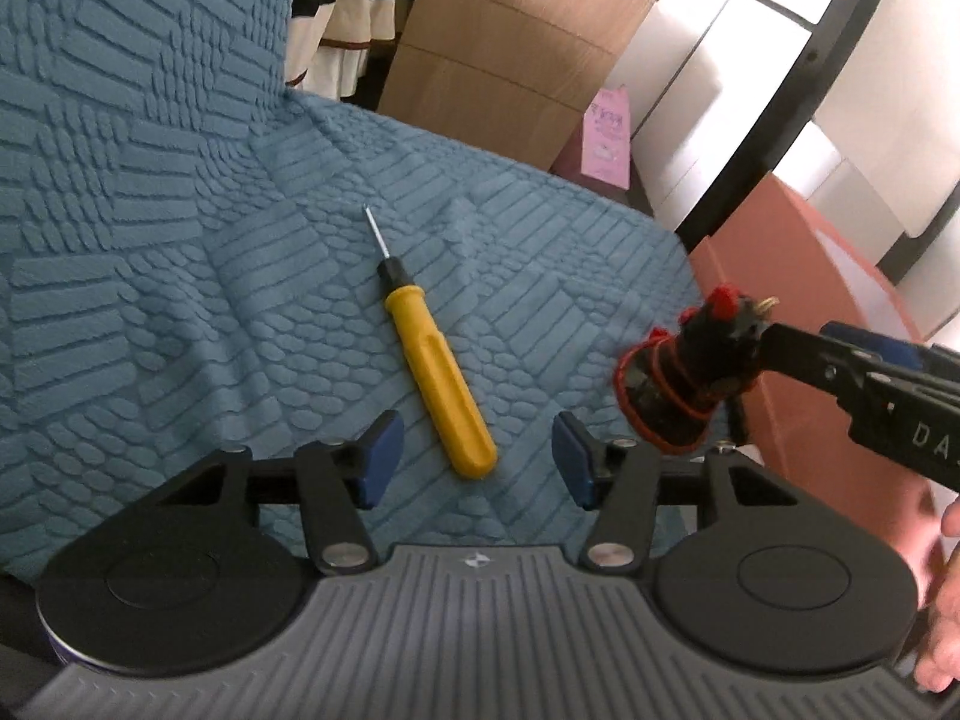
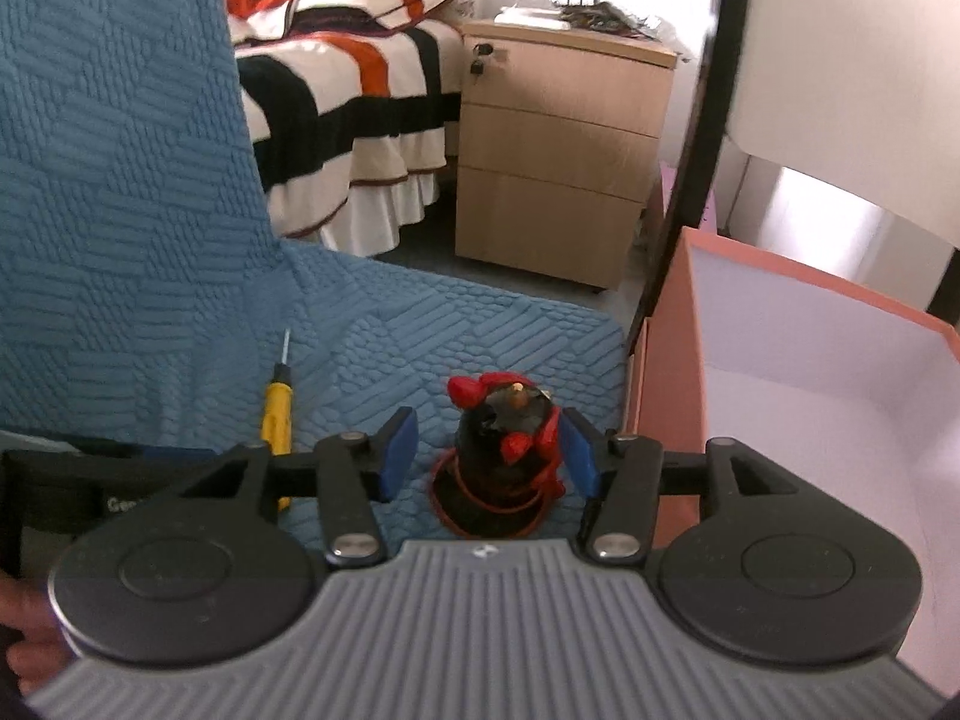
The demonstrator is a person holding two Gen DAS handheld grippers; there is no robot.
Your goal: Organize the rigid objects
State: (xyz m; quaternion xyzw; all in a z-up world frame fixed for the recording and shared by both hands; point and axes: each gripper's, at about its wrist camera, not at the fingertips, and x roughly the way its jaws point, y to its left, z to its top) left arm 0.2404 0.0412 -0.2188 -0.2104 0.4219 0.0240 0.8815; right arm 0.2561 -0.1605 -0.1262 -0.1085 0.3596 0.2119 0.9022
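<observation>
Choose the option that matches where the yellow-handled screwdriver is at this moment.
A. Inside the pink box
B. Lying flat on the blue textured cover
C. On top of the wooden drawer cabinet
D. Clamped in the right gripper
B: the yellow-handled screwdriver lies flat on the blue textured cover, ahead of the left gripper, whose pads are clear of it.

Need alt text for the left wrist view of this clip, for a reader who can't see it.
The left gripper hangs open over a yellow screwdriver lying on a blue textured cover, handle end between the blue pads. At right, the right gripper carries a black-and-red figurine near a pink box.
</observation>
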